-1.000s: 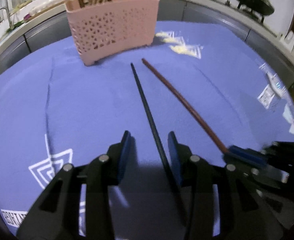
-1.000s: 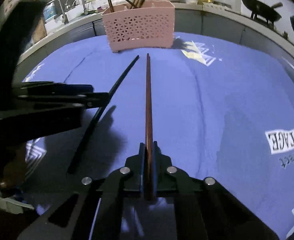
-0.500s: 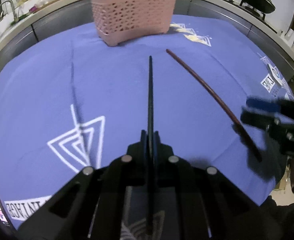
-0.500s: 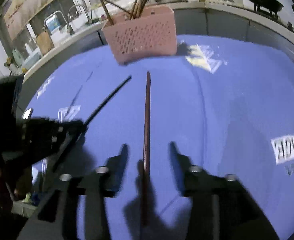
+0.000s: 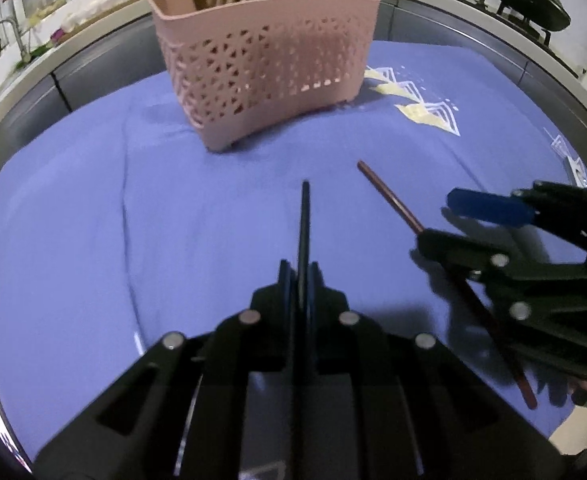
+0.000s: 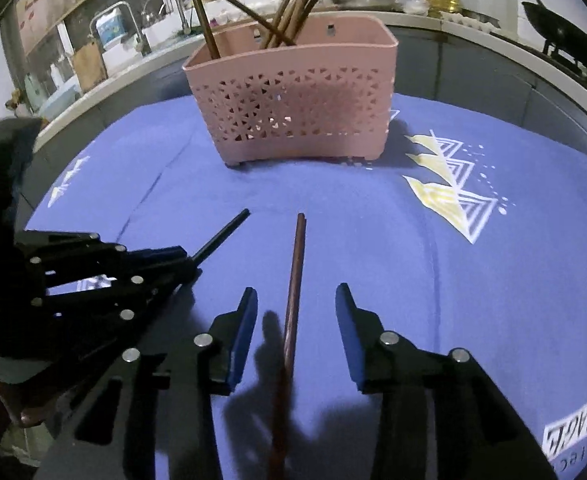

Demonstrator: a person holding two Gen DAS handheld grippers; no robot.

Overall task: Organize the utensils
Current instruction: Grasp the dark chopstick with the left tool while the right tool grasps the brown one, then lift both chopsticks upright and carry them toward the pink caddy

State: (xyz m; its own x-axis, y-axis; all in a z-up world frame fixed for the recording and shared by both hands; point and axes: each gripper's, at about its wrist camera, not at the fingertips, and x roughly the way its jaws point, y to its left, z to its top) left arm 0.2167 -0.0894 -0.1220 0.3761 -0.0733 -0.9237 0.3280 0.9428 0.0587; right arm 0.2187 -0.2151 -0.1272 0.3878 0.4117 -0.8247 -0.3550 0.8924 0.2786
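Brown chopstick [image 6: 293, 304] between parted right jaws

A thin black chopstick [image 5: 304, 224] points toward a pink perforated plastic basket [image 5: 265, 64] standing upright on blue cloth, with brown chopsticks leaning inside; a slender reddish-brown chopstick [image 6: 294, 276] lies just right of the black one, tip toward the basket.

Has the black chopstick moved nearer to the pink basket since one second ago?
Yes. The black chopstick, clamped in the left gripper, has been carried forward: the pink basket looks closer and bigger in the left wrist view than before.
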